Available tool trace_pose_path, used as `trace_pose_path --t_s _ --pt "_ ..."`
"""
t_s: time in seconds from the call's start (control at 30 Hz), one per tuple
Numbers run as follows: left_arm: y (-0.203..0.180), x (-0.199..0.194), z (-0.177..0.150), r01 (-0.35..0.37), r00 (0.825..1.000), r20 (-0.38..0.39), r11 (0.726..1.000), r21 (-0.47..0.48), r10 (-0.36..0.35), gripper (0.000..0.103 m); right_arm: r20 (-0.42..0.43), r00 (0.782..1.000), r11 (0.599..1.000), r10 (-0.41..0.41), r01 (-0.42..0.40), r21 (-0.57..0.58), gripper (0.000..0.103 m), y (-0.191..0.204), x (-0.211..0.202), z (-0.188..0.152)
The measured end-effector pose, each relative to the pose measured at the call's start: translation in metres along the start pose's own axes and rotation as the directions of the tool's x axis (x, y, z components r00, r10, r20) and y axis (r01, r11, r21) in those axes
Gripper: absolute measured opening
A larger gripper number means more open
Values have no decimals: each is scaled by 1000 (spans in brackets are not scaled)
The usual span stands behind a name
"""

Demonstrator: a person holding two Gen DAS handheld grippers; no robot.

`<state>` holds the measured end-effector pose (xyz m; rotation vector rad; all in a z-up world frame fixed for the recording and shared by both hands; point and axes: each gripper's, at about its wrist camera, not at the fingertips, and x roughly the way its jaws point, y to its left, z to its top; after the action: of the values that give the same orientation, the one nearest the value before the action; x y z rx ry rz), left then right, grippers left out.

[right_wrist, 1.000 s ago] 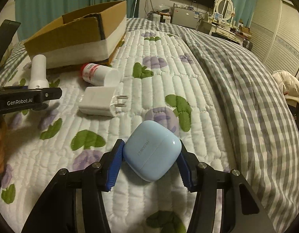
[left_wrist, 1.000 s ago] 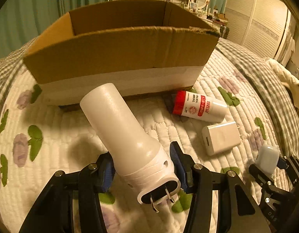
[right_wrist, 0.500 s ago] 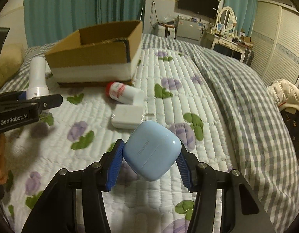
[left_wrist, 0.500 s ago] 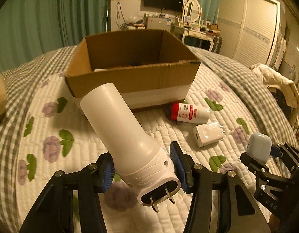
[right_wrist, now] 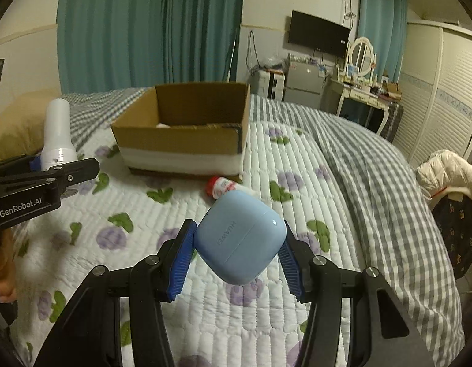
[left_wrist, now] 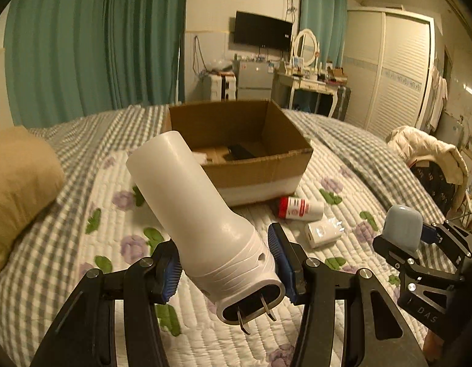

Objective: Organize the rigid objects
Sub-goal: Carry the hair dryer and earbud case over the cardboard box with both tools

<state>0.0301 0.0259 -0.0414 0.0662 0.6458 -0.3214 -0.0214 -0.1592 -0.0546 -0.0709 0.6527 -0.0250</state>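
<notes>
Box (left_wrist: 260, 165) is the target for both loads, sitting open on the bed (left_wrist: 119, 214) ahead. Left tongs (left_wrist: 225, 263) pinch a white plug-in lamp (left_wrist: 199, 214) at its base; right tongs (right_wrist: 237, 252) pinch a blue earbud case (right_wrist: 240, 240). I would carry each over the near wall, clear the rim, lower inside, then release one at a time. Bottle (left_wrist: 300, 208) and charger (left_wrist: 323, 234) lie on the quilt by the box.

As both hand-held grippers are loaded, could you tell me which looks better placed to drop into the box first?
Probably the left hand-held gripper: its white plug-in device already points at the cardboard box; the right, holding the blue earbud case, looks farther back.
</notes>
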Motion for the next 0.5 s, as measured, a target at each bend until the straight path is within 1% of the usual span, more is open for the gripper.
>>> trace_pose_path --t_s 0.13,0.4,0.5 --pt "0 -15 8 1 999 50 1000 10 -1 53 39 999 1000 0 0 -7 53 4 -12 10" --pt "-1 -29 27 11 994 104 1000 20 -13 53 113 994 1000 15 -13 -13 53 10 -29 36" --pt "0 -32 35 -1 991 132 1000 20 -2 53 142 989 999 33 -30 -20 53 12 -32 46"
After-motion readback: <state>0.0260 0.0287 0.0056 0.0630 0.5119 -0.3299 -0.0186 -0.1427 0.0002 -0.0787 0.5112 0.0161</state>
